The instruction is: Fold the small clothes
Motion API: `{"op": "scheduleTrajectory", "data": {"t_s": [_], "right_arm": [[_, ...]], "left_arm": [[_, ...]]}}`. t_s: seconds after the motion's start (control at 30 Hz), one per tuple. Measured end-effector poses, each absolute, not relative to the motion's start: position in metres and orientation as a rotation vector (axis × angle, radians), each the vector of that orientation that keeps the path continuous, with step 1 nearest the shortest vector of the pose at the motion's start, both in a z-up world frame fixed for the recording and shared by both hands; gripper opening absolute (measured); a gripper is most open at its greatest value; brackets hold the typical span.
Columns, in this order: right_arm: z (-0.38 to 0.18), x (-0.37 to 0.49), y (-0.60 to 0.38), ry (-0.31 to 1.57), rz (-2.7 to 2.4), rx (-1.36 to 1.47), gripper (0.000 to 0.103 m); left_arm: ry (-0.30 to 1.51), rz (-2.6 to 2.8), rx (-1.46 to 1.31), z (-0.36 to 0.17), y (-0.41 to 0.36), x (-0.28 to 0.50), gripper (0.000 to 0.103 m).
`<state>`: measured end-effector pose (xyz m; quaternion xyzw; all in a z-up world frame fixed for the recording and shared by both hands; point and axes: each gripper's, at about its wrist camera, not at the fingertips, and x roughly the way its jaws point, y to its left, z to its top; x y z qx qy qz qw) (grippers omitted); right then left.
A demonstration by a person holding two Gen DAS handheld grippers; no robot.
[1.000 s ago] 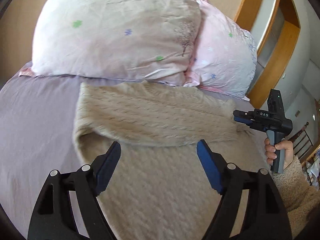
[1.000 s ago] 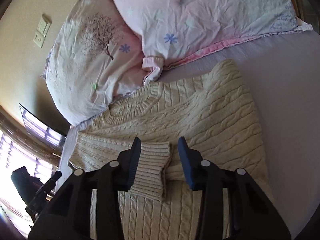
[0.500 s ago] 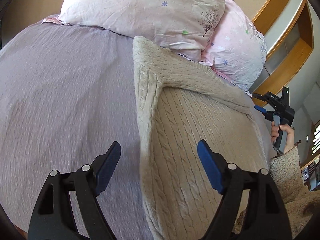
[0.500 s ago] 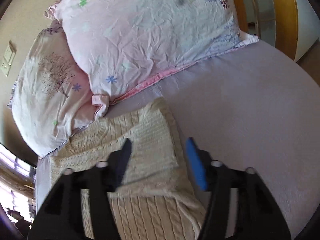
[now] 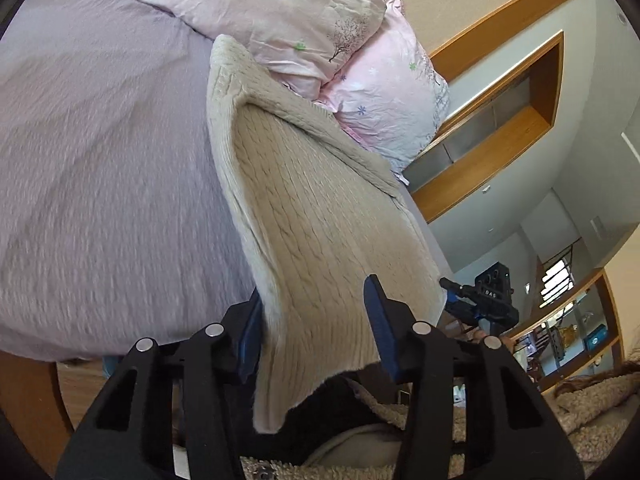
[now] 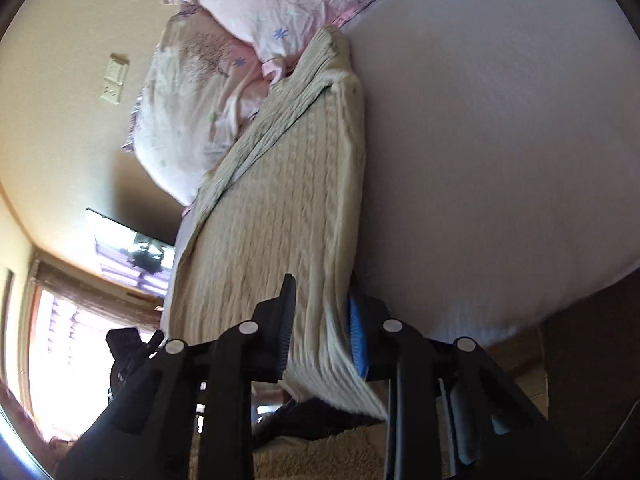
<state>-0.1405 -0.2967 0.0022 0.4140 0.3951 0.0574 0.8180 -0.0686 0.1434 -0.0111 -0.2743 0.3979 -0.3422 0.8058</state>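
Note:
A cream cable-knit sweater point(image 5: 312, 216) lies lengthwise on the lilac bed sheet point(image 5: 100, 168), its top by the pillows and its hem hanging over the near edge of the bed. My left gripper point(image 5: 316, 320) is open, its jaws astride the hem's left corner; cloth lies between them. My right gripper point(image 6: 320, 328) is also open, astride the hem's right corner of the sweater point(image 6: 288, 200). The right gripper also shows in the left wrist view point(image 5: 480, 300), at the hem's far corner.
Two pale floral pillows point(image 5: 280, 12) lean at the head of the bed. A wooden frame and shelf point(image 5: 500, 120) stand to the right. The wall with a socket point(image 6: 114, 80) and a bright window point(image 6: 68, 352) lie to the left. The sheet point(image 6: 500, 140) spreads beside the sweater.
Both grippers have drawn back from the sleeves and the middle of the sweater down to the hem at the near edge of the bed. The hem corners now sit between their jaws.

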Motion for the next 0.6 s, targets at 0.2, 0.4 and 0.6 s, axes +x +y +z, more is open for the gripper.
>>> {"op": "scheduleTrajectory", "data": {"t_s": [0.2, 0.4, 0.6], "right_arm": [[0.006, -0.139, -0.277, 0.865, 0.223, 0.825, 0.008], [0.086, -0.073, -0.29, 0.646, 0.26, 0.697, 0.007], [0.108, 0.06, -0.331, 0.491, 0.143, 0.7, 0.007]], "left_arm": [[0.883, -0.725, -0.589, -0.019, 0.135, -0.082, 0.032], [0.861, -0.713, -0.575, 0.021, 0.126, -0.028, 0.008], [0.731, -0.522, -0.67, 0.071, 0.135, 0.118, 0.008]]}}
